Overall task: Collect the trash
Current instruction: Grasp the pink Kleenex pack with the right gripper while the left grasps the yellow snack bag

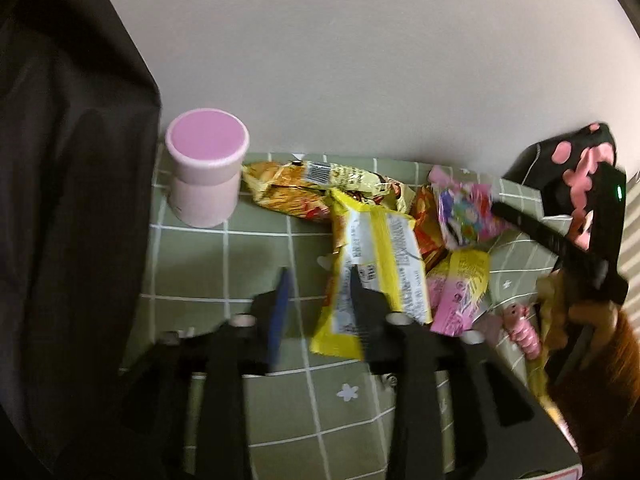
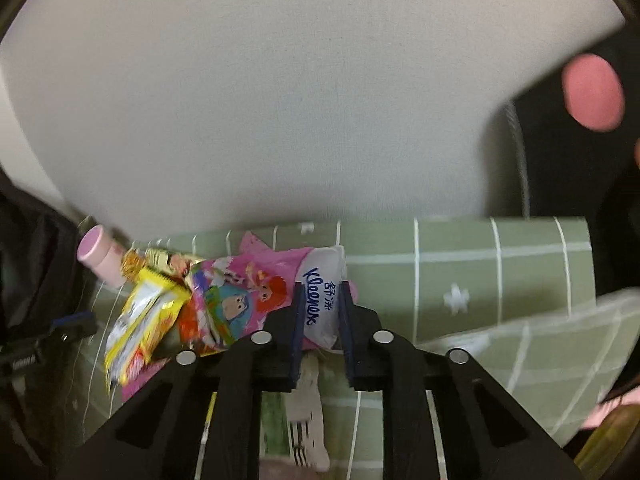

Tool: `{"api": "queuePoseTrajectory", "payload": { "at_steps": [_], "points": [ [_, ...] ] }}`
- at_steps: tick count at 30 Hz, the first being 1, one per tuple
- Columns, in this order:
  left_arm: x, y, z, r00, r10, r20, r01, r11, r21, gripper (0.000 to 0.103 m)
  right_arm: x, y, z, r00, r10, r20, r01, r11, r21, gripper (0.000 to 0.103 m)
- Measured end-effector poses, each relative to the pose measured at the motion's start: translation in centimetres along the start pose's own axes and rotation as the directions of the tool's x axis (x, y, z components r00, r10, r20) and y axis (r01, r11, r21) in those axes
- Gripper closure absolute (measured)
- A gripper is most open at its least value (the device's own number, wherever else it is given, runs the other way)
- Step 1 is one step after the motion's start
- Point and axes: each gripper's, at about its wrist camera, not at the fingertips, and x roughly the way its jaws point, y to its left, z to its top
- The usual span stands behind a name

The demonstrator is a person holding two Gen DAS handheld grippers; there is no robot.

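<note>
The right gripper is pinching the white Kleenex tissue pack between narrowed fingers, the pads pressing on both of its sides. That pack is sitting at the right edge of the wrapper pile, on the green checked cloth covering the worktop. It is looking soft and very light; the plastic skin is bulging a little between the fingers, so I judge it will squash rather than resist, and a grip across its middle, as here, should carry it without trouble.

The left gripper is hovering over the near-left side of that same pile, fingers standing partly apart. One finger is overlapping the yellow-and-white snack wrapper; whether it is actually gripped, I cannot tell through the blur. That wrapper is looking crinkly, slick and nearly weightless, likely to slide from a shallow pinch, so taking it across a crimped edge or a fold seems wisest.

Left of the pile, near the wall, the pink lidded canister is standing upright and apart from the trash. It looks rigid.
</note>
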Motion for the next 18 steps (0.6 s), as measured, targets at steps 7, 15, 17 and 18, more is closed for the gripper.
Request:
{"api": "queuePoseTrajectory", "payload": {
  "at_steps": [7,15,17,18],
  "points": [
    [2.5,-1.5,0.7,0.999,0.010,-0.033,-0.009,1.000,0.025,0.061,-5.0,-2.0,-3.3,0.998,-0.056,0.034,0.054,0.997,0.059,0.091],
    [4.8,-2.9,0.5,0.995,0.007,-0.095,-0.006,1.000,0.021,0.084,-7.7,-2.2,-7.2,0.999,-0.044,-0.002,0.044,0.996,0.078,0.091],
    [4.7,-3.8,0.3,0.996,0.022,-0.091,-0.017,0.998,0.053,0.091,-7.6,-2.3,-7.7,1.000,-0.016,-0.013,0.017,0.996,0.083,0.088],
    [4.6,-4.1,0.3,0.996,0.018,-0.087,-0.013,0.998,0.059,0.092,-7.8,-2.1,-7.9,1.000,-0.021,-0.008,0.022,0.997,0.079,0.082]
  ]
}}
